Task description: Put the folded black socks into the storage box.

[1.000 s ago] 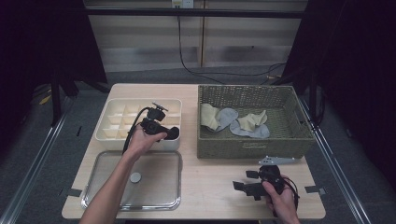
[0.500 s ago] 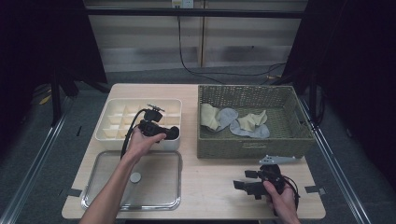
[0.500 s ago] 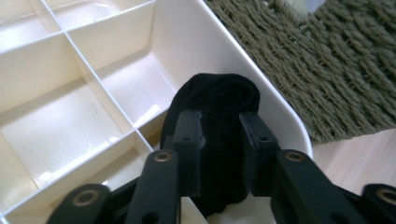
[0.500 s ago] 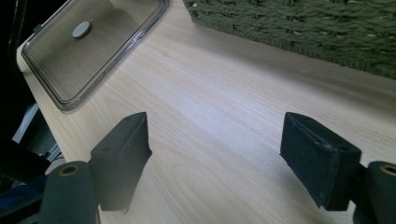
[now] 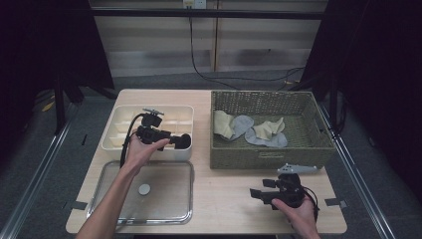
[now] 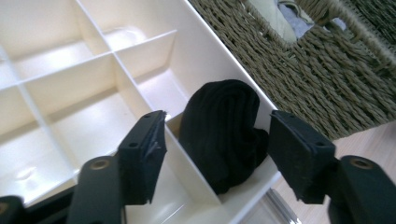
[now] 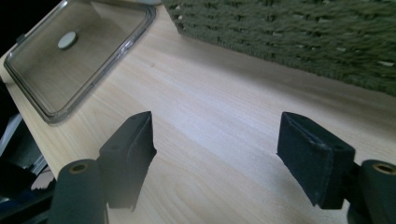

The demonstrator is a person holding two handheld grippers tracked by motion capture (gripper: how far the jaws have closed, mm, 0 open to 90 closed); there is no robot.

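Hovering claw: the left claw hangs over the near right corner of the cream plastic divided organiser tray, held in the person's left hand.
Left claw state: its jaws have just been opening and now stand wide apart, one on either side of the rolled black sock without pressing on it.
Sock position: the rolled black sock sits in the tray's corner compartment, the one nearest the woven basket, leaning against the outer wall and rising a little above the divider.
Sock from above: in the high view it shows as a dark bundle at the tray's right end, just past the tip of the left claw.
Right claw: the right claw is low over the bare light wooden worktop, held in the person's right hand near the front right edge.
Right claw state: its jaws have just been closing a little, yet they stand well apart with nothing between them.
Basket: the olive-green woven rectangular basket stands just beside the tray on its right, holding pale cream and grey socks.
Lid: the clear rectangular plastic lid with a round knob lies flat on the worktop, just in front of the tray.
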